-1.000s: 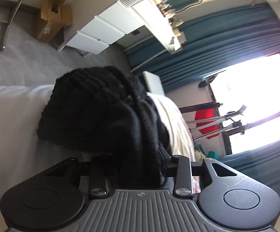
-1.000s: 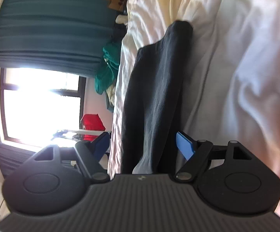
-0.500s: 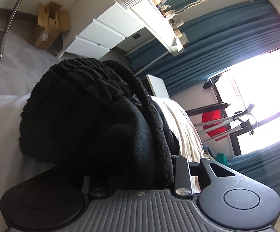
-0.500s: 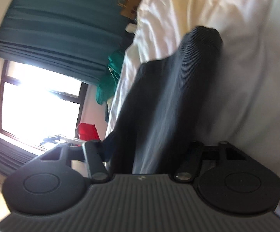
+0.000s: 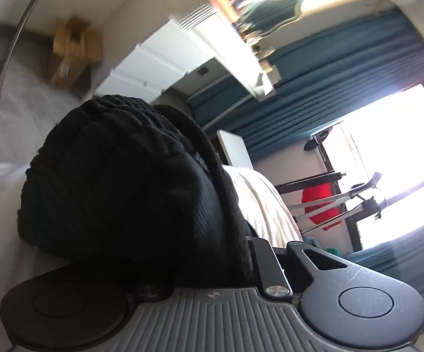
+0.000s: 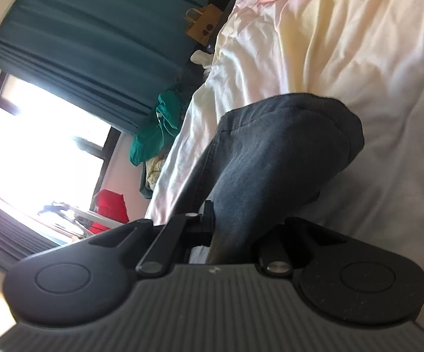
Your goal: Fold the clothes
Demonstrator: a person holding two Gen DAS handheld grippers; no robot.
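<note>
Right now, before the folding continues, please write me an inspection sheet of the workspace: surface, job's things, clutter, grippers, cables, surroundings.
Surface: bed with a pale sheet, wrinkled; a cream duvet bunched further back.
Job's things: black knit garment heaped in front of the left gripper; dark grey garment stretching away from the right gripper.
Clutter: green cloth piled beside the bed; paper bag; cardboard box on the floor.
Grippers: left gripper has just closed on the black knit garment; right gripper has just closed on the dark grey garment.
Cables: nothing seen.
Surroundings: teal curtains, bright window, white drawers, red item on a rack.
</note>
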